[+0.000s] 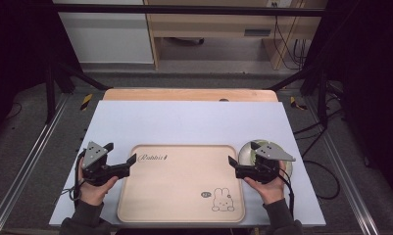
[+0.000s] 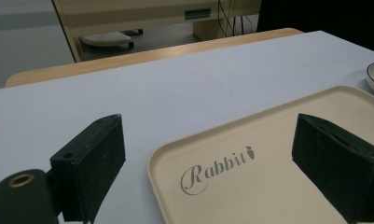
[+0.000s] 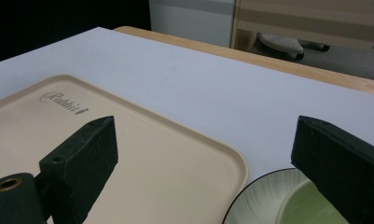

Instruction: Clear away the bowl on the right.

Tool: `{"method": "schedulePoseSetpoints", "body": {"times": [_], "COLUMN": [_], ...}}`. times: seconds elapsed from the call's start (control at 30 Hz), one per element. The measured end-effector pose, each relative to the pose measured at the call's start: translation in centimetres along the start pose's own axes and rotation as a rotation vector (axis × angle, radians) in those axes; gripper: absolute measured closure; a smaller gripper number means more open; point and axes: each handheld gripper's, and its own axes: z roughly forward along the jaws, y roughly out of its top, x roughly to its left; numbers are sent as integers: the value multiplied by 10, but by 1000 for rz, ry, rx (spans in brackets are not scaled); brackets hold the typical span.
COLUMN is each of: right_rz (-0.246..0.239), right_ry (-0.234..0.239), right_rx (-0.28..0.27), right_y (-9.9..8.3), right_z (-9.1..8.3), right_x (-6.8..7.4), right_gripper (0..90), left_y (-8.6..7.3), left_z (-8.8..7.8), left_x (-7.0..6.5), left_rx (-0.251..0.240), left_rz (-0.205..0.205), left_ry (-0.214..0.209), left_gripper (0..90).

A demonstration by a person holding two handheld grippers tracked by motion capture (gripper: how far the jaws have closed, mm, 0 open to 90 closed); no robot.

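High view first: the white table top (image 1: 184, 117) spreads under me, and on its near half lies the beige tray (image 1: 179, 196), flat, with "Rabbit" lettered at its far left corner and a small rabbit drawn at its near right corner. Just off the tray's right edge sits the bowl (image 1: 287, 169), pale with a dark rim and a green inside, partly hidden beneath my right gripper (image 1: 231, 164). My left gripper (image 1: 131, 161) hovers at the tray's far left corner, its jaws spread wide apart with nothing between them; the left gripper view shows one jaw over bare table and the other over the tray (image 2: 268, 172). My right gripper's jaws are likewise spread and grasp nothing; in the right gripper view they straddle the tray's right edge and the bowl (image 3: 264, 200) rim.
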Motion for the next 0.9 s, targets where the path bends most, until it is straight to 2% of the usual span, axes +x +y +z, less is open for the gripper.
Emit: {"method": "schedulePoseSetpoints", "body": {"times": [0.2, 0.9], "right_rz": [4, 24], "right_ry": [2, -40], "right_rx": [-3, -9], "right_y": [1, 3], "right_z": [-2, -13], "right_x": [-1, -12], "right_gripper": [78, 86], "left_y": [-1, -3], "left_z": [0, 3], "left_x": [0, 0], "left_rx": [4, 11], "left_rz": [-2, 2], "left_ry": [1, -1], "left_gripper": [92, 96]}}
